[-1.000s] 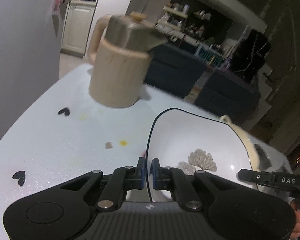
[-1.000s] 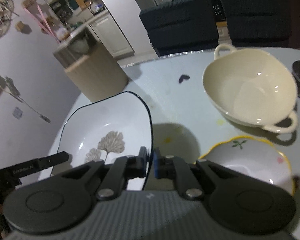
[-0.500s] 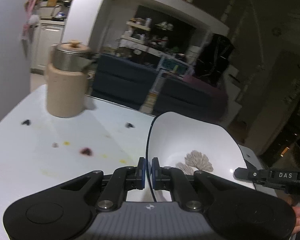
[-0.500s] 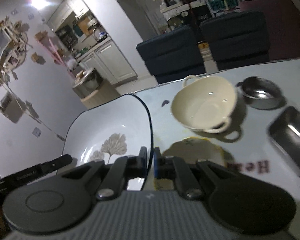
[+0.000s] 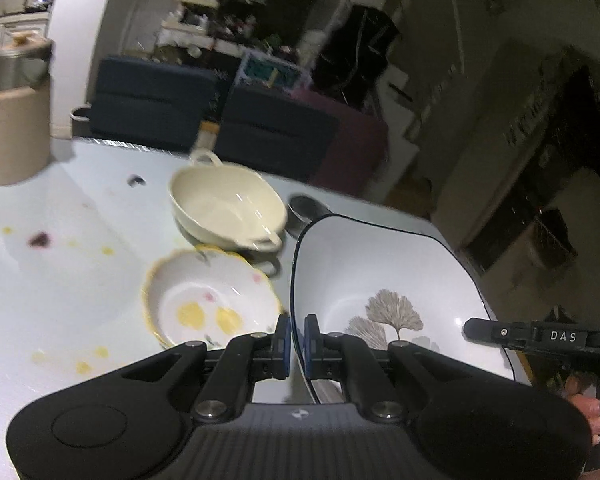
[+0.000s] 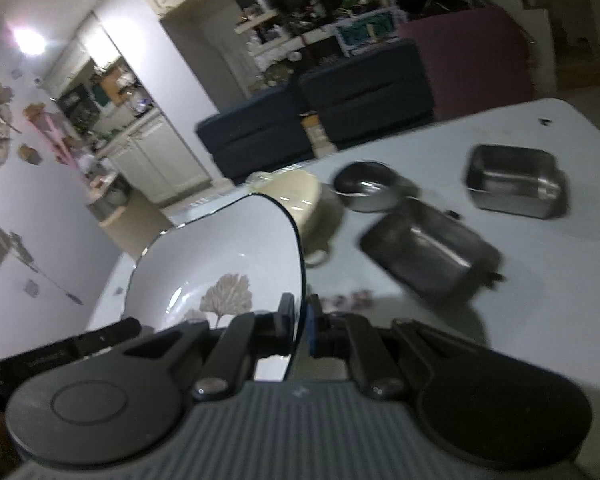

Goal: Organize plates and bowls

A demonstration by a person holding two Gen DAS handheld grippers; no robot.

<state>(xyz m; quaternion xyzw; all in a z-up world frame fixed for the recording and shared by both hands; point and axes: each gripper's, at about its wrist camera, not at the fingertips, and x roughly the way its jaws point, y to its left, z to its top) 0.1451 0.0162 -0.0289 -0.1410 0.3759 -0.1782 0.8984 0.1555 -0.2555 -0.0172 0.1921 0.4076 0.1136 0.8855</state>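
Jaws of the left gripper [image 5: 296,340] are pinched on the left rim of the square white plate [image 5: 384,280], the one with a dark edge line and a tree motif, and the right gripper [image 6: 300,326] clamps the opposite rim the same way, so the plate hangs between the two hands, tilted, above the near part of the white table [image 5: 60,280]. Each grip takes only a thin bite of edge (glazed and probably slick).

Just beyond the left gripper lies the yellow-rimmed plate [image 5: 208,300], and behind it sits the cream two-handled bowl [image 5: 228,208]. A small steel bowl [image 6: 364,192] stands just beside the cream one. Further right are two steel trays, one near [image 6: 432,252] and one farther back [image 6: 516,184]. A beige jar with a metal lid [image 5: 14,120] stands well apart at the far left.

My judgement of the risks: if the two hands drift out of step, apart or twisting against each other, the rim could slide from one pair of pads and the plate would drop onto the crockery below. Lowering it skewed over the yellow-rimmed plate could knock its edge against the cream bowl's near handle [image 5: 266,240], chipping either piece. Both views are blurred, so exact clearance below the plate cannot be told.
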